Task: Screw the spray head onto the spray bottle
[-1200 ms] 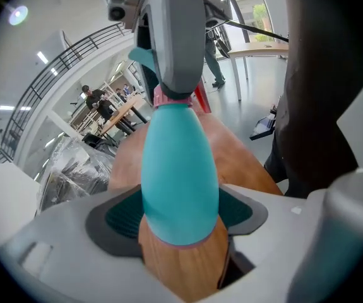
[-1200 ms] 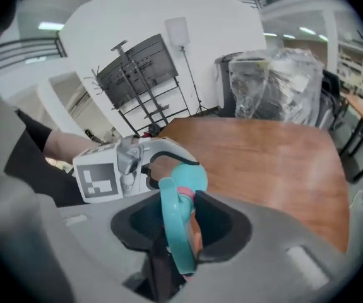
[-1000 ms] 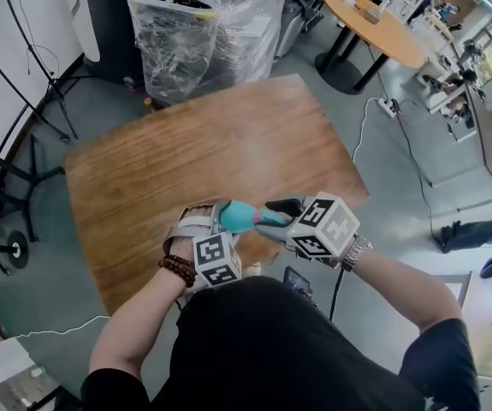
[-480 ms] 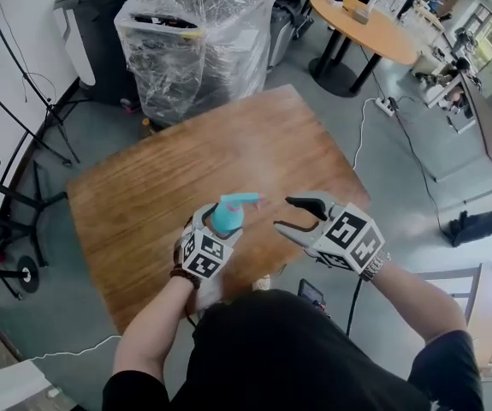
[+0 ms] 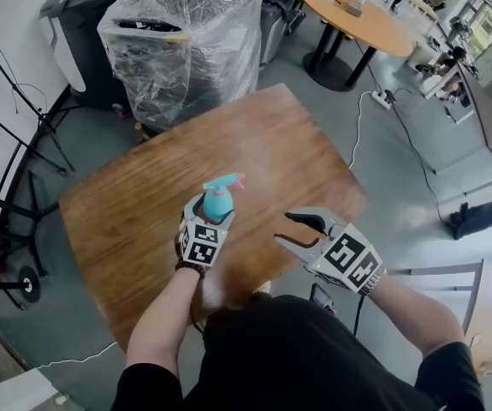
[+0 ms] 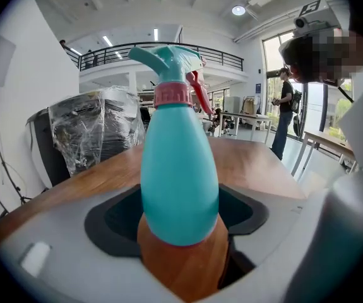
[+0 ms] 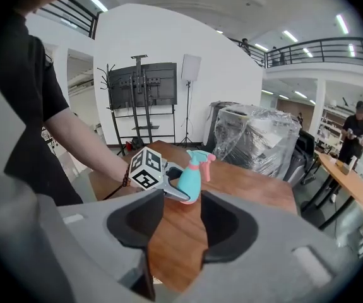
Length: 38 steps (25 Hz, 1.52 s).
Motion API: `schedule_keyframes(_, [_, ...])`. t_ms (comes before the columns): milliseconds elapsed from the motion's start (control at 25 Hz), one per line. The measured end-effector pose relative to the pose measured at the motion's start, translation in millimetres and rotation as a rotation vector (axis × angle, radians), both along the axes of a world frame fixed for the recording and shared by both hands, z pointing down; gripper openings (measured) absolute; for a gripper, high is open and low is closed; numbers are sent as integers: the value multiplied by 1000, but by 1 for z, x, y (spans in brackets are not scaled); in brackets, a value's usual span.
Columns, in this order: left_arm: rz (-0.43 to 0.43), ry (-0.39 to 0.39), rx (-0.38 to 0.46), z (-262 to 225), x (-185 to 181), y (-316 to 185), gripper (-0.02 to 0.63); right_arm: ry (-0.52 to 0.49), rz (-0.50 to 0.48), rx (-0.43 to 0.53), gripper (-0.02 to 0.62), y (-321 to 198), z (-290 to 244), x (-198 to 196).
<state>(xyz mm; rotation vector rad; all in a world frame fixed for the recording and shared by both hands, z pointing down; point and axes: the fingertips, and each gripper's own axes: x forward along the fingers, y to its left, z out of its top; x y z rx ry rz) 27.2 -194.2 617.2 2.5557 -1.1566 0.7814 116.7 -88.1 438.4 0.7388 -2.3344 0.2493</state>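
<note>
Nearest on the right, the right gripper (image 5: 285, 228) hangs over the near right edge of the wooden table (image 5: 263, 144), well apart from the bottle. Its jaws stand apart and have just been closing a little, with only bare tabletop between them. To its left, the left gripper (image 5: 216, 217) is clamped on the lower body of the teal spray bottle (image 5: 220, 202), over the table's near middle. The bottle's long axis is upright, base down; whether the base touches the wood cannot be told. The spray head (image 6: 165, 62) sits on top above a pink collar (image 6: 170, 95), its nozzle and red trigger (image 6: 198, 93) pointing far right. Beyond the table stands a plastic-wrapped machine (image 5: 186, 41).
</note>
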Motion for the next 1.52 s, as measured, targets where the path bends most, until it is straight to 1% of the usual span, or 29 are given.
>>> schedule_keyframes(160, [-26,7,9,8,6,-13,391,-2,7,-12,168,0,11,9])
schedule_keyframes(360, [-25,-12,-3,22,7,-17,393,-10,25,-26,149,-6,21,18])
schedule_keyframes(560, [-26,-21,-14,31,2,-18,394,-20,23,-42,141,-8,28,15])
schedule_keyframes(680, [-12,-29,-19,33,2,-18,396,-27,20,-49,135,-7,33,8])
schedule_keyframes(760, [-1,-32,-37,33,1,-17,397,-34,23,-46,124,-7,35,2])
schedule_keyframes(840, [-5,-23,-55,30,-4,-12,412,-44,30,-34,105,-8,35,-5])
schedule_keyframes(920, [-31,-4,-57,19,-13,-3,431,-60,46,-12,64,-10,34,-13])
schedule_keyframes(1000, [-65,21,-51,5,-24,11,424,-79,67,11,14,-13,33,-20])
schedule_keyframes(1040, [-77,35,-48,-4,-29,19,393,-89,77,20,-8,-14,33,-24])
schedule_keyframes(1080, [-84,46,-46,-12,-31,27,352,-99,84,24,-8,-15,34,-29])
schedule_keyframes(1120, [-84,51,-46,-21,-33,36,284,-109,88,25,-8,-15,36,-33])
schedule_keyframes(1160, [-79,52,-47,-29,-33,46,185,-118,90,22,-8,-14,38,-38])
schedule_keyframes(1200, [-72,56,-48,-36,-33,54,106,-126,91,16,-8,-12,41,-42])
schedule_keyframes(1280, [-59,89,-52,-53,-32,69,12,-146,99,11,-8,-9,44,-50])
schedule_keyframes(1400, [-51,160,-62,-81,-28,79,11,-190,131,27,-9,-13,42,-61])
schedule_keyframes(1520, [-56,199,-49,-107,-30,80,11,-229,158,55,-9,-18,36,-71])
